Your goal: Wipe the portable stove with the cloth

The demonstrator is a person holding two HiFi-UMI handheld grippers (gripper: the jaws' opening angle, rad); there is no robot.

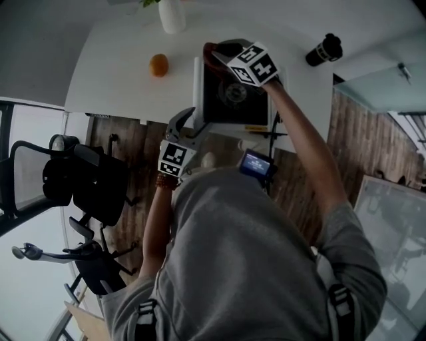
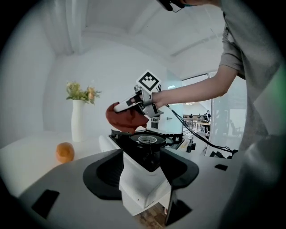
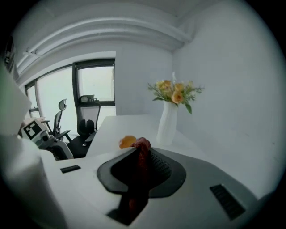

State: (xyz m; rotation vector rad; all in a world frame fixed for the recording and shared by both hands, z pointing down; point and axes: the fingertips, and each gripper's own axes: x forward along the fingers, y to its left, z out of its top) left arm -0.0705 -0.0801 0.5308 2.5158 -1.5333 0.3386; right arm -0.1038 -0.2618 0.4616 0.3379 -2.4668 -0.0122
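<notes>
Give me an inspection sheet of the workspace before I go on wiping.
Surface: white table.
Job's things: portable stove at the near edge; red cloth over its far side, contact unclear.
Clutter: orange, vase of flowers, dark cylinder.
Grippers: left gripper shut on the stove's near corner; right gripper shut on the cloth.
Cables: black cables trail from the right gripper.
Surroundings: office chair, wood floor, window.

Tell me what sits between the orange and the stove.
Nothing: in the head view, only bare white table separates the orange from the stove.
</notes>
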